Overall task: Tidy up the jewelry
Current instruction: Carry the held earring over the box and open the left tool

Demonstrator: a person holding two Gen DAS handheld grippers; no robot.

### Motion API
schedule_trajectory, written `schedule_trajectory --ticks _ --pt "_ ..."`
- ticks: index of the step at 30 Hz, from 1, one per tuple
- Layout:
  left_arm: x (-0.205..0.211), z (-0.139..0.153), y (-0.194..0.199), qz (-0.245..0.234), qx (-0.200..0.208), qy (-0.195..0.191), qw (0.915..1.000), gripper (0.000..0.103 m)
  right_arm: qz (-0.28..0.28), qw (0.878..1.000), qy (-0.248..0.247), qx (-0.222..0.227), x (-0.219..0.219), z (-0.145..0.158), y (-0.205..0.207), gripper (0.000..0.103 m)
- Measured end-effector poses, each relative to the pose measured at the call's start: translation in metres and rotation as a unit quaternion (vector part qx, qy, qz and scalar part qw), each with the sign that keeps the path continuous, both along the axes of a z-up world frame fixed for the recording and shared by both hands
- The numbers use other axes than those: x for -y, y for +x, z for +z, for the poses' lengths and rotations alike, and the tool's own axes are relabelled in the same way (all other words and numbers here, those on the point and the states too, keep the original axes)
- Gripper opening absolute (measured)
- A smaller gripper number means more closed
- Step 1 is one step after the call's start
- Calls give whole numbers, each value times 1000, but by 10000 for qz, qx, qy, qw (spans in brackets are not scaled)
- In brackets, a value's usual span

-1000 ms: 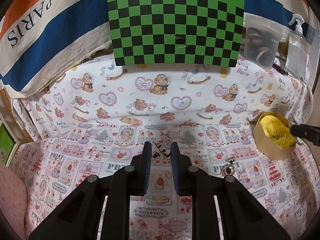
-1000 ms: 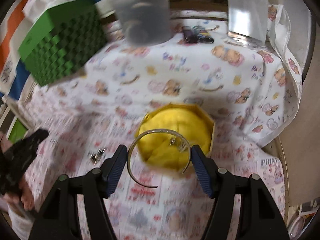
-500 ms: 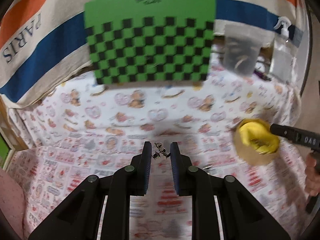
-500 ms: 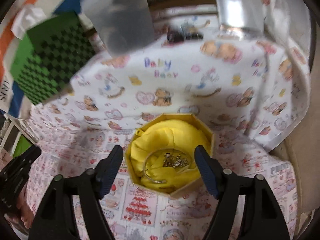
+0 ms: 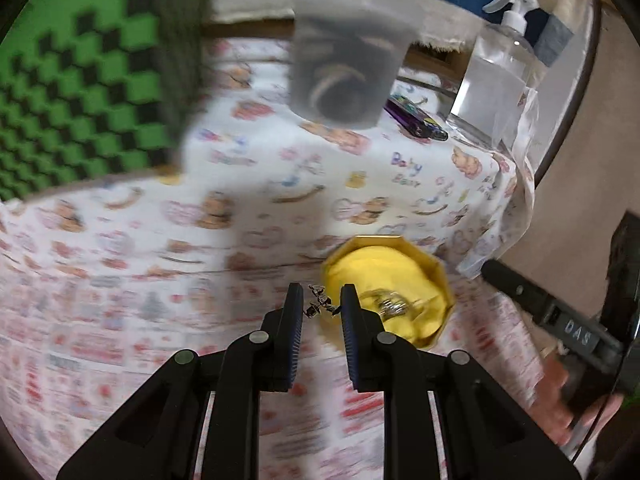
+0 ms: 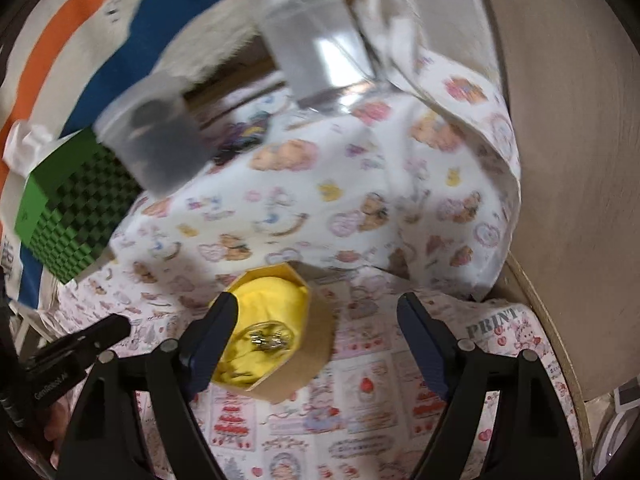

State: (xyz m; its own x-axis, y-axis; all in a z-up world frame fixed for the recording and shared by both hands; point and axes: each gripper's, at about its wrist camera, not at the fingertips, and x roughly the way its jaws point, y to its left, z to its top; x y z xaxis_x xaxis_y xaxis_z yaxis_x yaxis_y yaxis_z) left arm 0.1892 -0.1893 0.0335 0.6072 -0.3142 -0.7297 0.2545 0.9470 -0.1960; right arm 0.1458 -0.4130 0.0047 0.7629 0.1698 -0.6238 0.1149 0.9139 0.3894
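- Jewelry first: the left gripper [image 5: 318,307] has its jaws pinched nearly together on a little silver chain piece [image 5: 320,305], carried clear of the cloth with the yellow-lined box [image 5: 438,276] just ahead and to the right of its tips.
- Right gripper [image 6: 314,314] is spread wide and holds nothing; the box [image 6: 316,344] sits between its fingers, nearer the left one, with a bangle and silver bits [image 6: 269,338] already on the yellow lining.
- My take on doing this well: get the tips fully over the yellow lining before letting go, stay low so the chain doesn't bounce off the rim, and open gently in case a link snags on the pads.
- Readable stuff: "Baby Bear" [image 5: 406,168] on the cloth beyond the left tips, "PRINT" [image 6: 492,322] right of the right gripper's tips, "DAS" [image 5: 578,332] on the right gripper's body. Spray bottle [image 5: 496,76] label: can't read it.
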Motion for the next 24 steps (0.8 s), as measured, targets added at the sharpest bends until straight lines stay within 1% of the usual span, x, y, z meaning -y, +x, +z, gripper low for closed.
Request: schedule_trajectory --ticks 3,5,6,8,10,12,14,16,17,18,19,20,22,24 --pt "17 -12 11 5 -178 -2 9998 18 -113 9991 389 -119 13 -9 3 80" --pt "25 -18 17 -29 -277 -29 9996 18 -155 9988 438 -172 17 -12 5 80" --pt "28 -20 18 -61 -263 -65 9996 18 -164 9987 441 -180 19 -12 6 80" --pt "30 -18 15 -30 0 -98 9999 19 -155 9986 485 -156 20 -10 6 80" --pt "31 -13 11 -44 238 -83 9997 28 -114 9985 524 -104 20 -7 3 80" --pt "31 -8 8 -92 403 -139 9990 31 -103 9987 497 -38 19 -3 0 81" --pt "27 2 2 -89 649 -103 9978 39 -91 9990 435 42 17 2 -4 81" --pt "22 14 -6 -10 960 47 9954 53 -82 9991 388 123 15 6 -7 82" --pt "19 19 -11 27 1101 151 9938 56 -69 9992 356 175 13 9 -9 82" --pt "17 24 -18 50 1254 261 9918 63 -56 9992 325 213 12 11 -11 82" --pt "14 29 -23 80 1395 372 9895 73 -44 9993 280 251 10 14 -12 82" --pt "9 34 -29 146 1549 492 9866 77 -30 9993 211 305 7 17 -14 82" --pt "-6 41 -38 244 1785 630 9816 94 -6 9992 129 383 2 21 -17 84" --pt "-17 44 -52 307 2097 796 9740 102 58 9989 97 455 -4 24 -17 85"
